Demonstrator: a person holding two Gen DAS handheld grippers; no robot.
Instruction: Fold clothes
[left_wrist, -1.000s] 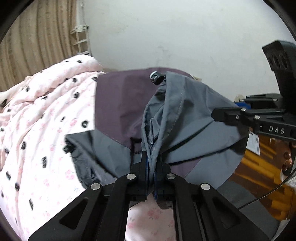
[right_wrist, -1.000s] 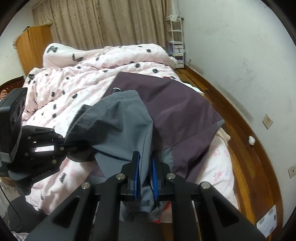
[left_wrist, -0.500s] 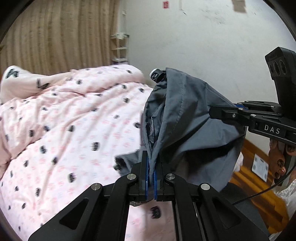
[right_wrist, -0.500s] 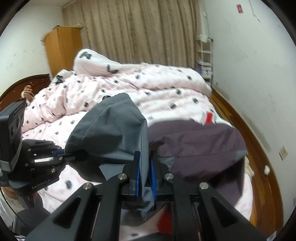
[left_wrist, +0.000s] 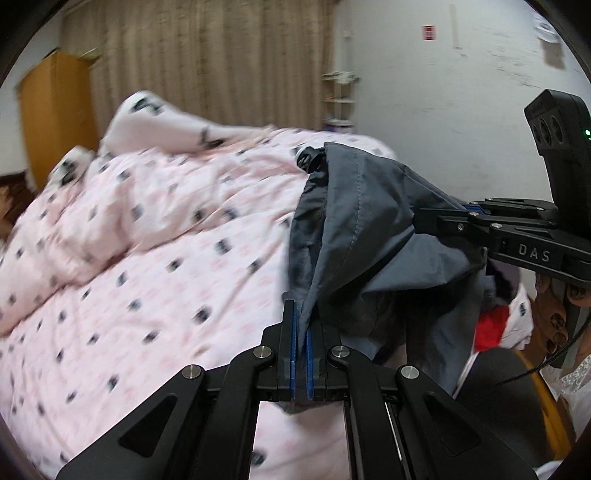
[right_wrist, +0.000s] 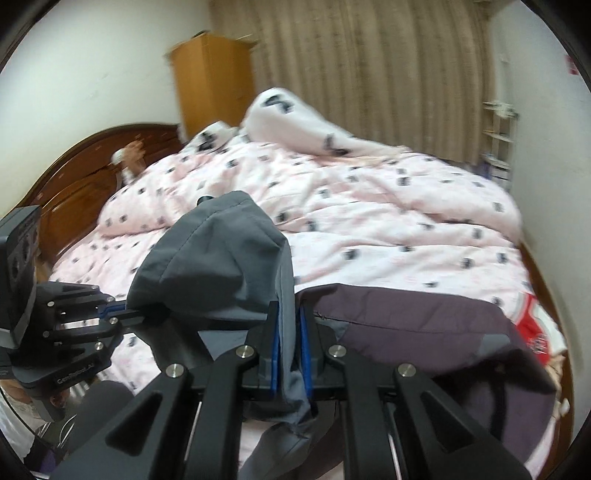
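Both the left gripper (left_wrist: 302, 334) and right gripper (right_wrist: 287, 332) clamp the grey-purple jacket (right_wrist: 221, 254)

My left tongs (left_wrist: 301, 332) are matt black linkage arms with round silver screw heads at the joints and blue pads on the inner faces of the fingers (left_wrist: 293, 343); my right tongs (right_wrist: 288, 347) are built the same, black bars, silver screws, blue pads; seen from the left camera, the right unit carries white letters "DAS" on its side, a black block on top with round lenses and a small green light, and a thin black cable trailing below; painted dark nails show on the hand (left_wrist: 557, 314) gripping it; a lacy white sleeve edge sits beneath.
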